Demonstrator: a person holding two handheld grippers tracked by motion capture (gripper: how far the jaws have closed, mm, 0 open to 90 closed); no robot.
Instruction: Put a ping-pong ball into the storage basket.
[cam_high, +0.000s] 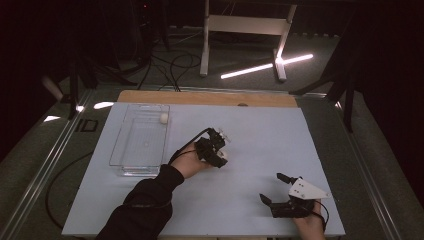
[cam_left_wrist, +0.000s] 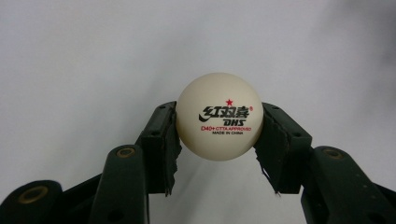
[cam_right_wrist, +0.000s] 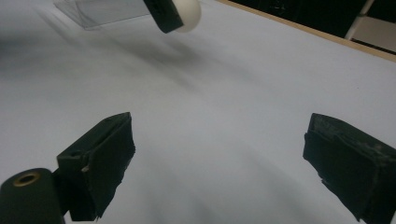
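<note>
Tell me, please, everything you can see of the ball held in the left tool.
The ball is a smooth, matt, cream-white table-tennis ball, seemingly plastic. It bears a red star, black Chinese characters with "DHS", and small red print reading "D40+ CTTA APPROVED MADE IN CHINA", the logo upright toward the camera. The left tool clamps it, one black pad on each side. It sits mid-table over the white sheet, right of the clear tray.

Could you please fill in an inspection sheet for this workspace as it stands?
Surface: white mat on a wood-edged table.
Job's things: ping-pong ball clamped in left gripper; second ball in the clear tray.
Clutter: nothing seen.
Grippers: left gripper shut on ball; right gripper open, empty, near the mat's front edge.
Cables: left gripper's cable trails over the hand; more on the floor.
Surroundings: dark room, white stand, light bar.
</note>
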